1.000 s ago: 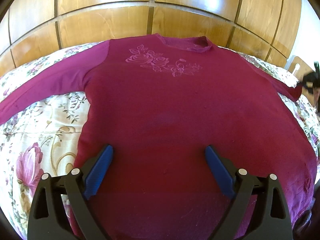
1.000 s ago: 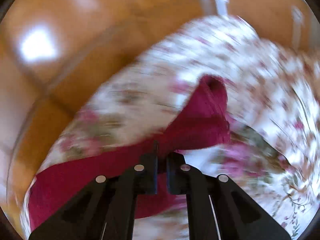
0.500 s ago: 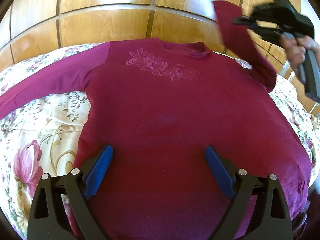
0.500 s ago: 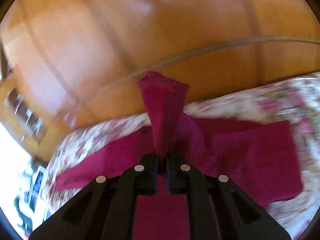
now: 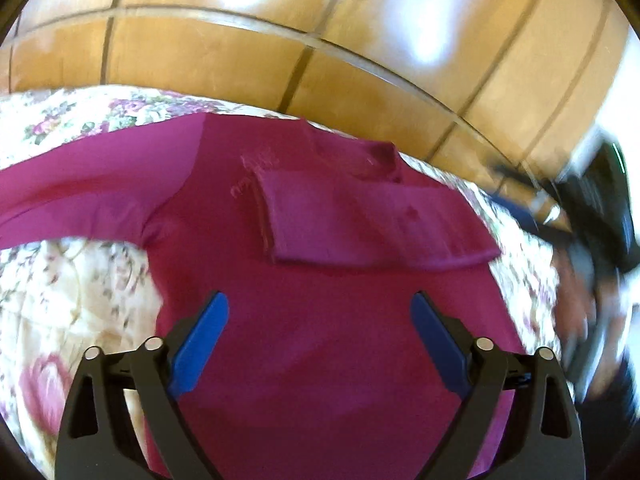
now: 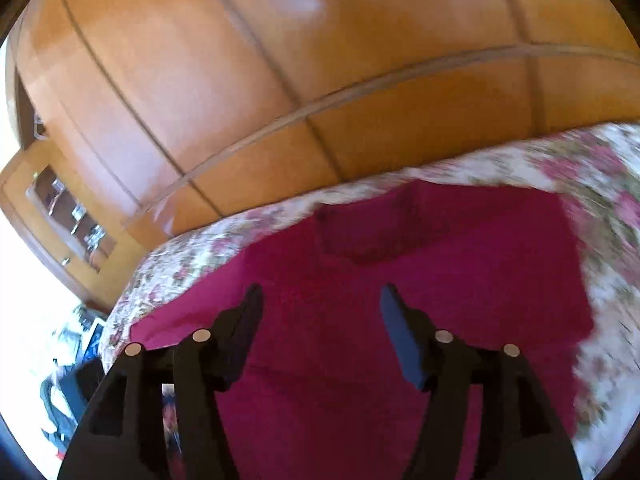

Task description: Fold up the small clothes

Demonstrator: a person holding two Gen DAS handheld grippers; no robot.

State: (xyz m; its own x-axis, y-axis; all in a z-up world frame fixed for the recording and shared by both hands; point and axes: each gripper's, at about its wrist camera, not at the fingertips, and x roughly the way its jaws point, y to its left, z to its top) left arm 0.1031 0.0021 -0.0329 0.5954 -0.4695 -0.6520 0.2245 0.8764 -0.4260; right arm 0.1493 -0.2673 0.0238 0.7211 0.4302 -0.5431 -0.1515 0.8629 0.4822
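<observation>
The magenta shirt lay flat beneath both grippers, one sleeve folded across its chest. The left gripper and right gripper gaped wide, holding nothing.

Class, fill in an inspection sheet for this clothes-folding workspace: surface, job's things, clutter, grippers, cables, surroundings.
Surface: floral patterned bedspread.
Job's things: magenta long-sleeved top lying flat; one sleeve folded across the chest, the other sleeve spread out.
Clutter: nothing seen.
Grippers: left gripper open above the top; right gripper open, empty.
Cables: nothing seen.
Surroundings: glossy wooden panelled wardrobe behind the bed.
</observation>
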